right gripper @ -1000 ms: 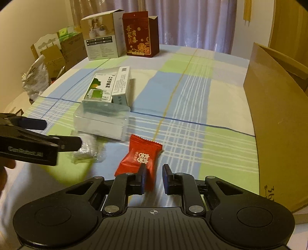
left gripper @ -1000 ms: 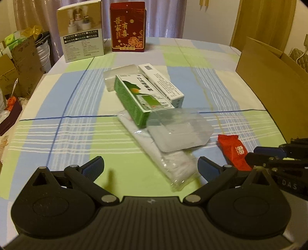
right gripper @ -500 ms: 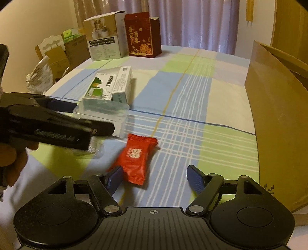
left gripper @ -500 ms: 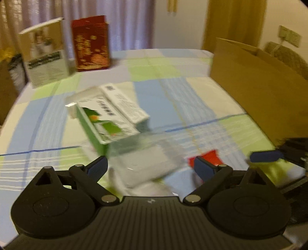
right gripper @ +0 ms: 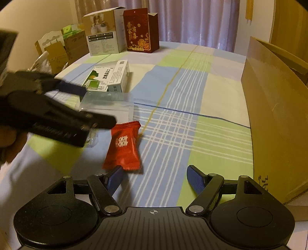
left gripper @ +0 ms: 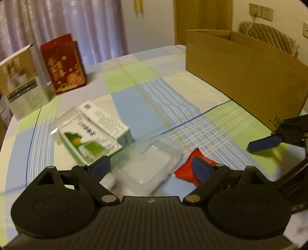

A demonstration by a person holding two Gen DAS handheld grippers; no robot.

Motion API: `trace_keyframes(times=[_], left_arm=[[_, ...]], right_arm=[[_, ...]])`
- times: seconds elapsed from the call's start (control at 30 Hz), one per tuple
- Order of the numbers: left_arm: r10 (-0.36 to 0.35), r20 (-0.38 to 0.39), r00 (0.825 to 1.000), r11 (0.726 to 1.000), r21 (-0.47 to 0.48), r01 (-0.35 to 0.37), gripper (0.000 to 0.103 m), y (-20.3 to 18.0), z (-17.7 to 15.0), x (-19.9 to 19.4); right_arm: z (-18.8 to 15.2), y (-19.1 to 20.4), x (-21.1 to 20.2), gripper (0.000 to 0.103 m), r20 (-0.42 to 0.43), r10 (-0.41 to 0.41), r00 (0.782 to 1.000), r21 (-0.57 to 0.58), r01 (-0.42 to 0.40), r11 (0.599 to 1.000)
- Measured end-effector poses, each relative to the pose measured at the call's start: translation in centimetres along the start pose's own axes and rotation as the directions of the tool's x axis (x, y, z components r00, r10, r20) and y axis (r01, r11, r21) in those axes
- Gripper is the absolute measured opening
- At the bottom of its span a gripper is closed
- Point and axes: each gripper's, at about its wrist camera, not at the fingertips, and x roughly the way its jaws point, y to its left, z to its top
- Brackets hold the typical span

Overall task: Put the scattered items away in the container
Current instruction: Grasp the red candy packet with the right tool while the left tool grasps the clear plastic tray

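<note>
Two grippers, both wide open and empty
Left gripper (left gripper: pixel 150 167) straddles clear plastic tray (left gripper: pixel 146 167); right gripper (right gripper: pixel 154 177) sits (just short) behind red snack packet (right gripper: pixel 123 148).

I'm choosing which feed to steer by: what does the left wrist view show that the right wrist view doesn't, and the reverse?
Only the left wrist view: wall sockets and a padded chair back behind the cardboard box.

Only the right wrist view: cartons stacked off the table's far left, and part of a hand holding the left gripper.

Both: the red snack packet, clear plastic tray, green-and-white box, white box, the two tall boxes at the back, and both grippers open.
</note>
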Motion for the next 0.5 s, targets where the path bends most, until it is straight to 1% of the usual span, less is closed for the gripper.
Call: trace_keyframes(times=[0.13, 0.27, 0.3, 0.4, 0.5], left_arm=[[-0.044, -0.045, 0.998, 0.999, 0.023, 0.045, 0.090, 0.4, -0.1, 1.2], [-0.115, -0.071, 0.991, 0.993, 0.021, 0.117, 0.088, 0.2, -0.4, 0.5], [-0.123, -0.073, 0.990, 0.992, 0.026, 0.125, 0.088, 0.2, -0.5, 0.3], [-0.082, -0.063, 0.995, 0.995, 0.051, 0.085, 0.087, 0.0, -0.6, 0.1], [-0.048, -0.060, 0.997, 0.996, 0.067, 0.052, 0.087, 0.4, -0.4, 0.5]], right_arm=[[-0.2, -0.2, -0.1, 0.078, -0.010, 0.002, 1.000, -0.006, -0.002, 1.000], [-0.2, -0.2, -0.2, 0.078, -0.005, 0.002, 1.000, -0.009, -0.002, 1.000], [-0.2, -0.1, -0.2, 0.078, -0.002, 0.005, 1.000, -0.010, -0.005, 1.000], [0.1, 0.2, -0.1, 0.078, 0.011, 0.019, 1.000, -0.026, -0.018, 0.999], [0.4, 1.0, 0.3, 0.078, 0.023, 0.035, 0.999, -0.072, -0.034, 0.997]])
